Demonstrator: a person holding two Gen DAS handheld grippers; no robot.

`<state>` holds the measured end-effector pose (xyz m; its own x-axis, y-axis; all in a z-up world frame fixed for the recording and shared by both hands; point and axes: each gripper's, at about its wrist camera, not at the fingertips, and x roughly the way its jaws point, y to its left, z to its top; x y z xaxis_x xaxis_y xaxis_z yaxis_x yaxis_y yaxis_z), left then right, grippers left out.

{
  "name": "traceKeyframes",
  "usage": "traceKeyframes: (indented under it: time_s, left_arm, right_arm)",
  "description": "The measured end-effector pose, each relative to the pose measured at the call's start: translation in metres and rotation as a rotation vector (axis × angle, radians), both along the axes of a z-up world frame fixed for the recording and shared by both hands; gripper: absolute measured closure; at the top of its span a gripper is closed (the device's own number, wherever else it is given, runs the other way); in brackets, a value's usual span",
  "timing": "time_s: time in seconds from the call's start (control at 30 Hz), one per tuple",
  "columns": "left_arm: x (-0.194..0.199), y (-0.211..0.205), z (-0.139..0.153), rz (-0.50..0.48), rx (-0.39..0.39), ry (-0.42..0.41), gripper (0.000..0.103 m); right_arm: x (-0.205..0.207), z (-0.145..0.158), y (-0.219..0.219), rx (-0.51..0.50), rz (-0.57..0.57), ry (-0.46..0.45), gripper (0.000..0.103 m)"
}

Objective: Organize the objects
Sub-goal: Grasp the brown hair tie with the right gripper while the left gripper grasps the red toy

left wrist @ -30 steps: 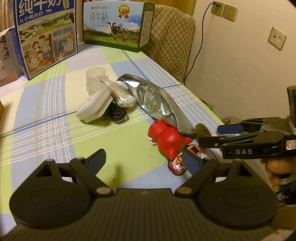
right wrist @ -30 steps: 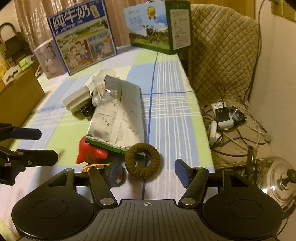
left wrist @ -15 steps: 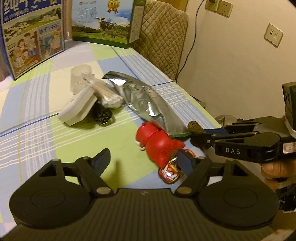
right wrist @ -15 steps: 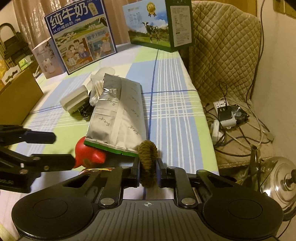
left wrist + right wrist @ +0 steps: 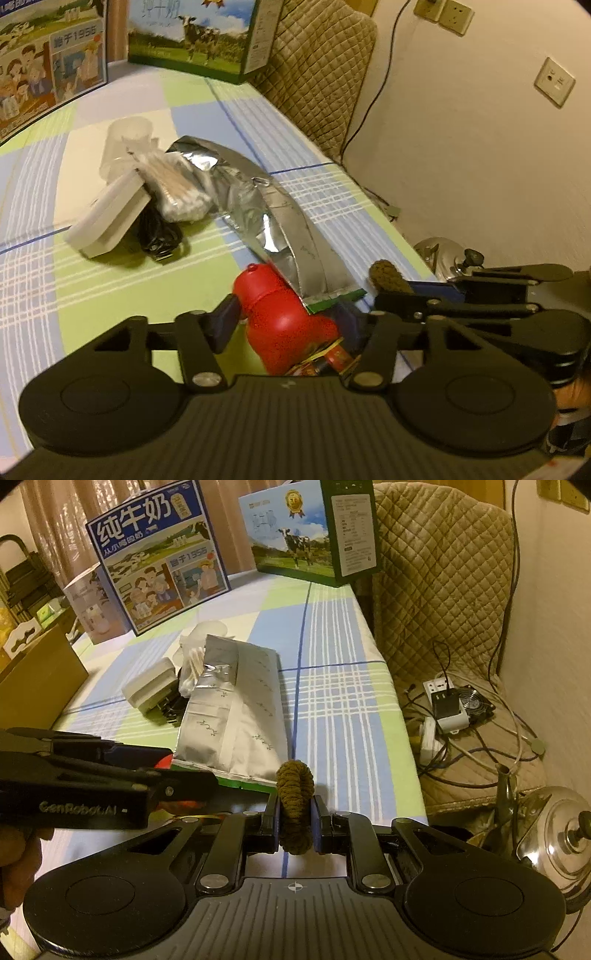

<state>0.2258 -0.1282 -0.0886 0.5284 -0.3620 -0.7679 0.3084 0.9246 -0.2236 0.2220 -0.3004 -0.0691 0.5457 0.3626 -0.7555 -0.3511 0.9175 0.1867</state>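
A red toy figure point(image 5: 284, 325) lies on the checked tablecloth point(image 5: 110, 295), partly under the corner of a silver foil pouch point(image 5: 280, 221). My left gripper point(image 5: 288, 319) straddles the toy. Its jaws are closing, the pads stand close beside the toy, and I see no firm press. My right gripper point(image 5: 294, 823) is shut on a brown hair scrunchie point(image 5: 294, 794), held upright near the table's right edge. In the left wrist view the scrunchie point(image 5: 386, 275) sticks out of the right gripper point(image 5: 406, 291). In the right wrist view the left gripper point(image 5: 184, 768) covers most of the toy.
Behind the pouch point(image 5: 236, 716) lie a white box point(image 5: 110, 218), a black cable bundle point(image 5: 159, 236), a bag of cotton swabs point(image 5: 177, 188) and a clear cup point(image 5: 125, 144). Two milk cartons point(image 5: 159, 557) point(image 5: 314, 535) stand at the back. Right of the table are a quilted chair point(image 5: 443, 572), a power strip point(image 5: 443, 701) and a steel kettle point(image 5: 554, 830).
My left gripper came forward and down over the red toy, and its jaws narrowed around it. The right gripper shut on the scrunchie, tipped it upright and then stayed still.
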Motion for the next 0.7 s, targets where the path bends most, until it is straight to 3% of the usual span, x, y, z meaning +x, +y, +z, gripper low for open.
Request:
traceKeyframes:
  time_s: [0.03,0.43,0.7]
  left_arm:
    - [-0.001,0.002,0.001,-0.003,0.005,0.000,0.064]
    - [-0.042,0.062,0.010,0.010,0.126,0.007,0.064]
    - [-0.045,0.062,0.006,0.009,0.172,-0.008,0.061]
  right_arm:
    - [0.000,0.000,0.001,0.000,0.002,0.001,0.090]
    - [-0.013,0.006,0.021,0.005,0.056,0.004,0.090]
    - [-0.018,0.005,0.030,-0.002,0.066,0.013,0.090]
